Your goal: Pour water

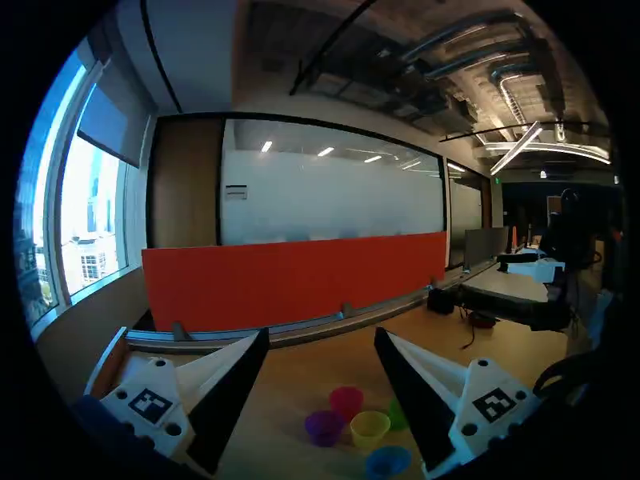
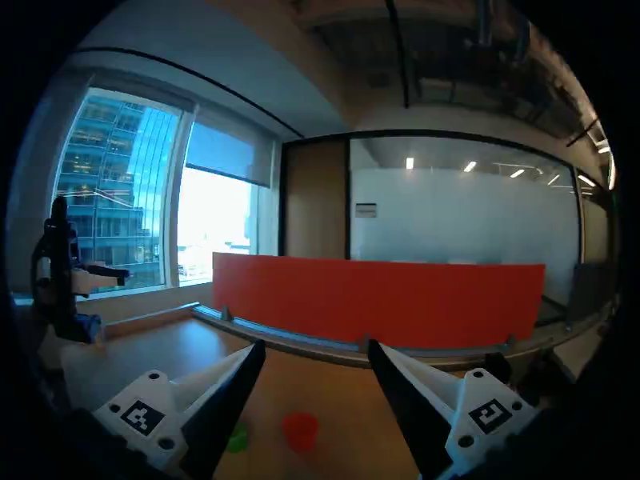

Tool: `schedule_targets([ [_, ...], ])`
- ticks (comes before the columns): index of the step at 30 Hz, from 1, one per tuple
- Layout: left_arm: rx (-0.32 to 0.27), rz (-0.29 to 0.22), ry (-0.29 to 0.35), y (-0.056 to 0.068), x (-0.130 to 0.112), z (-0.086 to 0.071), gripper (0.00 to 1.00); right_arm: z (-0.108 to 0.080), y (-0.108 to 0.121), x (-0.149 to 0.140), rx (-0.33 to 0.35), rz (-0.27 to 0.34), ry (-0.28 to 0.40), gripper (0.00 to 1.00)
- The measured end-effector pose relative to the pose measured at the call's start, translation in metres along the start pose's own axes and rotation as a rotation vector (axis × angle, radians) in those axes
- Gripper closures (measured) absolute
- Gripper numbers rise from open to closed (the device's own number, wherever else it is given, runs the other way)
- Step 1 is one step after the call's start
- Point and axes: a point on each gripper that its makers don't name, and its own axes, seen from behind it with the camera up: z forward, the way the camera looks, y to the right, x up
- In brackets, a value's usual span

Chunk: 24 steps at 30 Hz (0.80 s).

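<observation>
- On the wooden table (image 1: 304, 384), low between the fingers in the left gripper view, stood a cluster of small plastic cups. A pink cup (image 1: 346, 398) was farthest back. A purple cup (image 1: 324, 426) and a yellow cup (image 1: 369, 428) sat side by side in front of it. A green cup (image 1: 397, 414) was partly hidden by the right-hand finger, and a blue cup (image 1: 388, 462) was nearest the camera.
- The cups stood upright with their mouths up; whether any held water could not be told.
- In the right gripper view, a red cup (image 2: 300, 430) stood on the table between the fingers. A green cup (image 2: 237, 437) sat to its left, half hidden by the left-hand finger.
- The left gripper (image 1: 321, 331) hung above the table with its jaws spread wide, gripping nothing and clear of every cup.
- The right gripper (image 2: 315, 344) was likewise wide open and empty, with the red cup apart from both fingers.
- Beyond the table's far edge ran an orange divider panel (image 1: 296, 280), with a frosted glass wall (image 1: 328, 200) behind it.
- Tall windows (image 2: 120, 200) lit the left side of the room.
- A dark upright device (image 2: 60, 280) stood at the left edge of the right gripper view; what it was could not be told.
</observation>
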Motion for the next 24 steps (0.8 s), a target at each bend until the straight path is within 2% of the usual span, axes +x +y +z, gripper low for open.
schedule_targets([
  [6,-0.069,0.006,0.003,0.016,-0.002,-0.001,0.02,0.003,-0.022,0.007,0.098,0.004,0.009,0.01],
  [15,-0.142,-0.021,-0.016,0.03,-0.014,-0.003,0.02,0.01,-0.038,0.004,0.171,-0.009,-0.022,0.01],
  [24,-0.205,-0.016,-0.061,0.041,-0.032,-0.006,0.02,0.012,-0.053,-0.002,0.244,-0.041,-0.058,0.01],
])
